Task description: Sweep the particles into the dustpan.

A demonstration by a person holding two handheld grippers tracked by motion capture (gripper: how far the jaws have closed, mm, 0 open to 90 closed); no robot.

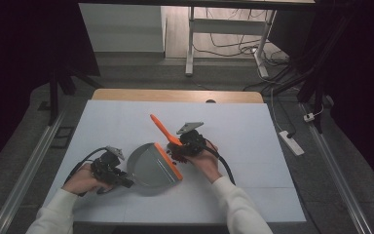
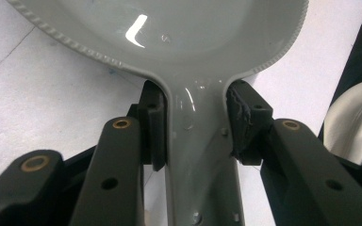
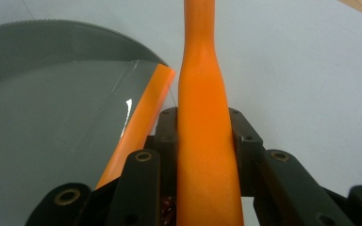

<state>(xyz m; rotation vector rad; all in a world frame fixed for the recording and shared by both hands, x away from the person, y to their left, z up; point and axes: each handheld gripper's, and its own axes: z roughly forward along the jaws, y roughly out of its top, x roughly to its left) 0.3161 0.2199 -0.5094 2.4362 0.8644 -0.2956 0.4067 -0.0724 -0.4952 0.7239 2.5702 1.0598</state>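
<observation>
Grey dustpan [image 1: 151, 168] lies left of your right gripper [image 1: 181, 148], clamped on the brush handle [image 1: 163, 129]; your left gripper [image 1: 121, 179] clamps the pan's handle.

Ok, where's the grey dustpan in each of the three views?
High view: the grey dustpan lies just below centre, between the two hands.
Left gripper view: its pan spans the top and its handle runs down between the jaws.
Right gripper view: it covers the left half.
Shared landmark: the white table cover.
</observation>
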